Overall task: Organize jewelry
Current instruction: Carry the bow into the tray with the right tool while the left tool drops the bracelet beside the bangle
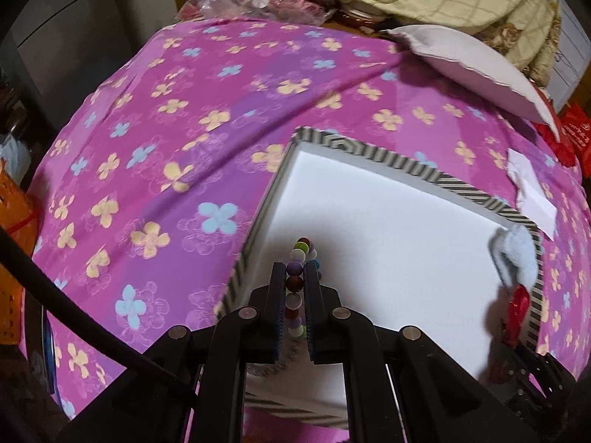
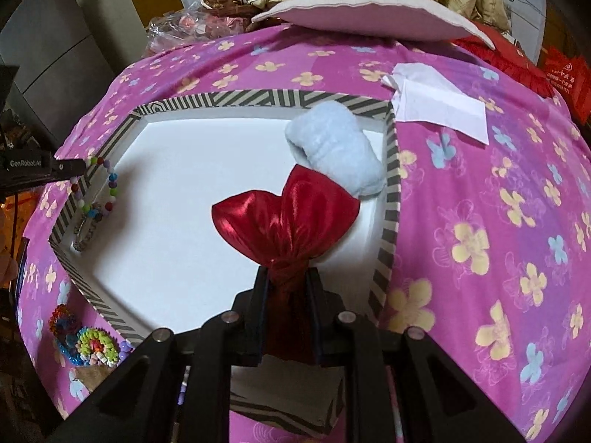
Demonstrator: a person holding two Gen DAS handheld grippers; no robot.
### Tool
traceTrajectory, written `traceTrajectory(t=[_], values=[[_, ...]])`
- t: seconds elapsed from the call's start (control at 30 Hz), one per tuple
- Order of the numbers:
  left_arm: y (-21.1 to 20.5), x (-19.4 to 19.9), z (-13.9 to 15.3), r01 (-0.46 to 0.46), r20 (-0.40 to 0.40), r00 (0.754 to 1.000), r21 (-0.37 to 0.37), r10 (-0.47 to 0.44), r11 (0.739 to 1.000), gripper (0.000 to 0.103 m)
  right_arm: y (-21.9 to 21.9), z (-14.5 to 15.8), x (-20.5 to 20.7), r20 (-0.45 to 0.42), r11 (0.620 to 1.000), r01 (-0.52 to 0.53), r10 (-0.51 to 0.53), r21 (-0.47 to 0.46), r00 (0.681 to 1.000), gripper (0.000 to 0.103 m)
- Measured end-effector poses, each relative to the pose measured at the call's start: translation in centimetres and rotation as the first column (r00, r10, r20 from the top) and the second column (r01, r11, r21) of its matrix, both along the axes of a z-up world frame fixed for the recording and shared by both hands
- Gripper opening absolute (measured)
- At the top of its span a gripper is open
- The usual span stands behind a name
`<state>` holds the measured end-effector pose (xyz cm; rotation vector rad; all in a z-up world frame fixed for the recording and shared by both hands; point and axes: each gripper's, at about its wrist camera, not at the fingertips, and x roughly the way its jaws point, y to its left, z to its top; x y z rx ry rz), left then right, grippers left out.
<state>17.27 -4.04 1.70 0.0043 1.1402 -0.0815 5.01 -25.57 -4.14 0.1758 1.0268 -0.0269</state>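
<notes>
The lower end of the bead bracelet (image 1: 295, 288) is hidden between the left gripper (image 1: 294, 277) fingers. The neck of the red satin pouch (image 2: 291, 221) disappears between the right gripper (image 2: 288, 280) fingers. In the left wrist view the pouch and its pale blue fluffy trim (image 2: 332, 151) are blurred. The near wall of the striped box (image 2: 388, 203) is hidden behind the gripper bodies. The bead pile (image 2: 88, 343) is too small to sort out.

Right tongs (image 2: 288, 277) clamp a red satin pouch (image 2: 288, 214) over the striped tray (image 2: 391, 184).

The pouch's knotted neck sits between the jaws, its fluffy pale-blue trim (image 2: 336, 147) near the tray's right wall. A multicoloured bead bracelet (image 2: 107, 188) hangs by the left wall, held by the other tongs (image 2: 79, 165). The floral pink cloth (image 2: 480, 221) lies beneath.
</notes>
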Motion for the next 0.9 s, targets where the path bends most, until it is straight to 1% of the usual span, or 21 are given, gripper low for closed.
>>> traceTrajectory(t=[0.03,0.07,0.13,0.2,0.23,0.37,0.43,0.6,0.63,0.7,0.8,0.9], values=[[0.3,0.2,-0.3,-0.009,-0.003,1.000,0.005,0.009,1.000,0.024,0.0,0.1,0.0,0.004,1.000,-0.001,0.001,0.009,1.000,0.021],[0.5,0.3,-0.5,-0.017,-0.007,1.000,0.005,0.017,1.000,0.024,0.1,0.1,-0.1,0.007,1.000,-0.003,0.003,0.014,1.000,0.024],[1.0,0.5,-1.0,-0.038,-0.017,0.999,0.004,0.038,0.999,0.024,0.1,0.4,-0.2,0.024,1.000,-0.006,0.006,0.024,1.000,0.032],[1.3,0.6,-1.3,-0.050,-0.018,0.999,0.002,0.050,0.999,0.024,0.0,0.7,-0.4,0.034,1.000,0.002,-0.003,0.029,0.999,0.043],[1.4,0.6,-1.4,-0.056,-0.016,0.998,0.001,0.056,0.998,0.024,0.0,0.9,-0.6,0.039,0.999,0.006,-0.008,0.034,0.999,0.045],[1.8,0.8,-1.5,-0.057,-0.013,0.998,-0.024,0.056,0.998,0.024,0.0,1.7,-1.5,0.060,0.998,0.006,-0.009,0.055,0.998,0.046],[1.8,0.8,-1.5,-0.053,-0.012,0.999,-0.026,0.053,0.998,0.025,0.2,2.0,-1.9,0.071,0.998,0.001,-0.005,0.056,0.997,0.048],[2.2,0.1,-1.2,-0.054,-0.026,0.998,-0.062,0.053,0.997,0.037,0.6,2.9,-3.2,0.097,0.998,-0.011,0.005,0.062,0.995,0.050],[2.3,-0.2,-1.1,-0.053,-0.028,0.998,-0.065,0.051,0.996,0.041,0.7,3.1,-3.4,0.099,0.998,-0.011,0.005,0.062,0.995,0.050],[2.6,-0.9,-0.9,-0.056,-0.038,0.998,-0.070,0.053,0.996,0.045,0.7,3.3,-3.8,0.106,0.998,-0.013,0.006,0.064,0.994,0.050],[3.2,-2.2,-0.4,-0.053,-0.047,0.998,-0.081,0.049,0.995,0.045,0.8,3.8,-4.5,0.114,0.998,-0.013,0.005,0.066,0.994,0.051],[3.9,-3.8,0.3,-0.048,-0.037,0.998,-0.083,0.045,0.995,0.045,1.1,4.2,-5.2,0.121,0.998,-0.010,0.002,0.062,0.993,0.052]])
